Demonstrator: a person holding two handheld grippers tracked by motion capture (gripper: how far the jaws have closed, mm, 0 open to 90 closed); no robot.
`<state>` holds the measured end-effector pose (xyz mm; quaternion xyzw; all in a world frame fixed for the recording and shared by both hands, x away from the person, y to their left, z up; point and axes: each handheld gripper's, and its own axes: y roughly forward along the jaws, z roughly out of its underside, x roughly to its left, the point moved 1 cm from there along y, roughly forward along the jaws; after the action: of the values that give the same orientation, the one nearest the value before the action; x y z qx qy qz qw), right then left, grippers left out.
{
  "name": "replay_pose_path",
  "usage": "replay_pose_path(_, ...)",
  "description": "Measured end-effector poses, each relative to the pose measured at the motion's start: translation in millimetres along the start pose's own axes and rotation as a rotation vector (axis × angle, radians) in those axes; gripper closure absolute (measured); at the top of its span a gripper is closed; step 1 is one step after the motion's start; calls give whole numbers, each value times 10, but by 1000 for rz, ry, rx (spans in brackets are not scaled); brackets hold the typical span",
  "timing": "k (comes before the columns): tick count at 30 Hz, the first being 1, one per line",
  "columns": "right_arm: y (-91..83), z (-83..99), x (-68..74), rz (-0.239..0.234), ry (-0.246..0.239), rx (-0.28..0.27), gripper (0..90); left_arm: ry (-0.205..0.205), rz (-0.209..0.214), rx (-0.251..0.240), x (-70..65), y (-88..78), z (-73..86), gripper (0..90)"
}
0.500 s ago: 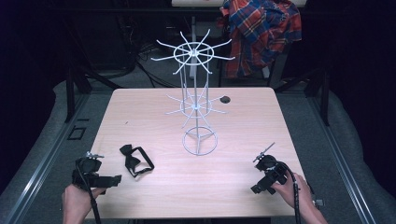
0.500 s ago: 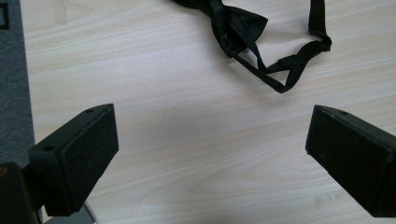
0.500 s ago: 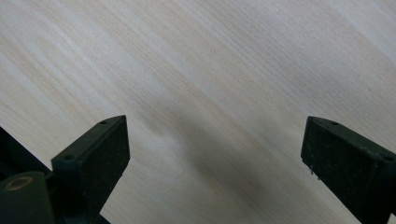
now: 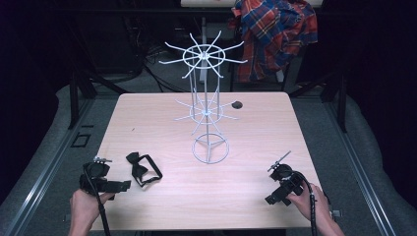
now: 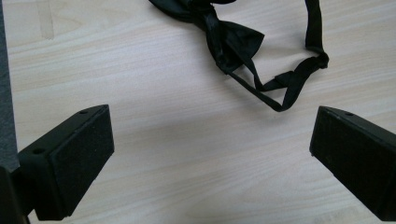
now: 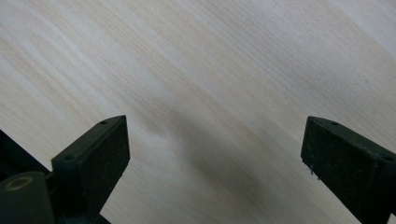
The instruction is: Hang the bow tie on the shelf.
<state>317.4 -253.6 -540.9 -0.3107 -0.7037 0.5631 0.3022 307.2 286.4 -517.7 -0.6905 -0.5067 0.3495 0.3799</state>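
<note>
The black bow tie (image 4: 142, 169) lies flat on the wooden table (image 4: 255, 128), in the near left part, not far from the left edge. The left gripper (image 4: 120, 185) is just beside it, low over the table near the front left corner, and its jaws stand wide apart with nothing between them. In the left gripper view the bow tie (image 5: 233, 39) is ahead of the jaws, apart from both pads, and its thin strap makes a loop toward the right jaw without touching it.

The right gripper (image 4: 273, 197) is near the front right corner, well apart from the bow tie. Its jaws are also wide apart and empty; the right gripper view shows bare wood between them.

A white wire stand (image 4: 206, 115) with hooks rises in the middle of the table, its round base (image 4: 210, 150) between the two grippers but farther back. The front strip of the table between the grippers is free. A small dark object (image 4: 237, 104) lies behind the stand, too small to tell what it is. Behind the table a plaid shirt (image 4: 275, 34) hangs, seen from the high view.
</note>
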Motion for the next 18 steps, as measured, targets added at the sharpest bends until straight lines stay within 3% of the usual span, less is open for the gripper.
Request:
replay_pose_path(6, 9, -18, 0, 7, -16, 17, 76, -5, 19, -50, -42, 14, -79, 0)
replay_pose_path(9, 20, -19, 15, 8, -2, 2, 75, -20, 14, -51, -46, 52, -118, 0)
replay_pose_path(15, 21, -24, 4, 7, -16, 21, 75, -9, 11, -70, -74, 109, -160, 0)
replay_pose_path(16, 22, -24, 5, 8, -16, 21, 76, -9, 21, -77, -78, 110, -163, 0)
replay_pose_path(18, 28, -23, 2, 5, -13, 20, 75, -28, 91, -95, -57, 118, -180, 0)
